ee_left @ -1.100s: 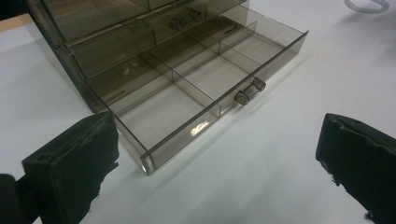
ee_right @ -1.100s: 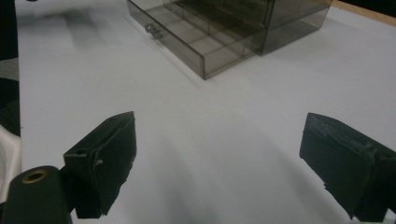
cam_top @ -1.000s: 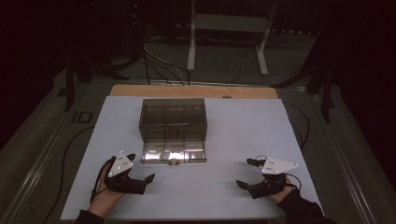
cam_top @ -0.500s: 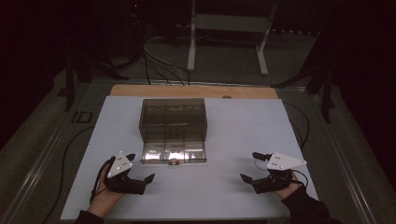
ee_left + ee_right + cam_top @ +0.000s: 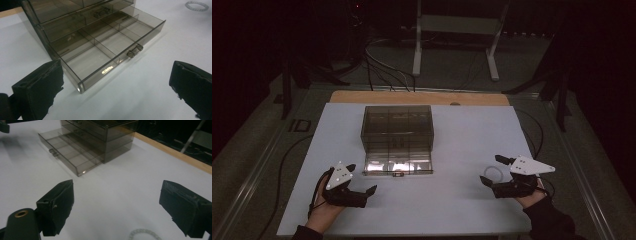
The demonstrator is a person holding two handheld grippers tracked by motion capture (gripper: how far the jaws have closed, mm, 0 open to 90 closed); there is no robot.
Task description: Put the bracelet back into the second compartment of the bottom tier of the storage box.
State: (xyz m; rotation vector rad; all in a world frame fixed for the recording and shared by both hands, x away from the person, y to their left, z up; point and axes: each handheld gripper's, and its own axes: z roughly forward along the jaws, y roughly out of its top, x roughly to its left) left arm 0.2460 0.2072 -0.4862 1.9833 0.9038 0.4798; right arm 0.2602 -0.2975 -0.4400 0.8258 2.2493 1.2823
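Observation:
A smoky clear drawer box [image 5: 397, 125] stands mid-table with its bottom drawer [image 5: 398, 165] pulled out; the drawer's compartments [image 5: 105, 47] look empty, and its small handle [image 5: 135, 50] faces me. My left gripper [image 5: 362, 178] rests open on the table, just left of the drawer's front corner, with nothing between its jaws [image 5: 115, 87]. At the right, my right gripper [image 5: 490, 169] is open too. A small white ring [image 5: 494, 174] lies on the table between its jaws, untouched, and appears at the bottom of the right gripper view [image 5: 143, 234] and far off in the left gripper view [image 5: 196, 5].
The white tabletop [image 5: 462, 140] has a wooden strip [image 5: 422, 97] along its far edge. Cables [image 5: 382, 65] and a metal stand [image 5: 457, 30] sit on the dark floor beyond. A cable [image 5: 287, 165] runs along the table's left side.
My right gripper has shifted a little to the right, and the white ring now shows between its jaws. The left gripper and the drawer have stayed put.

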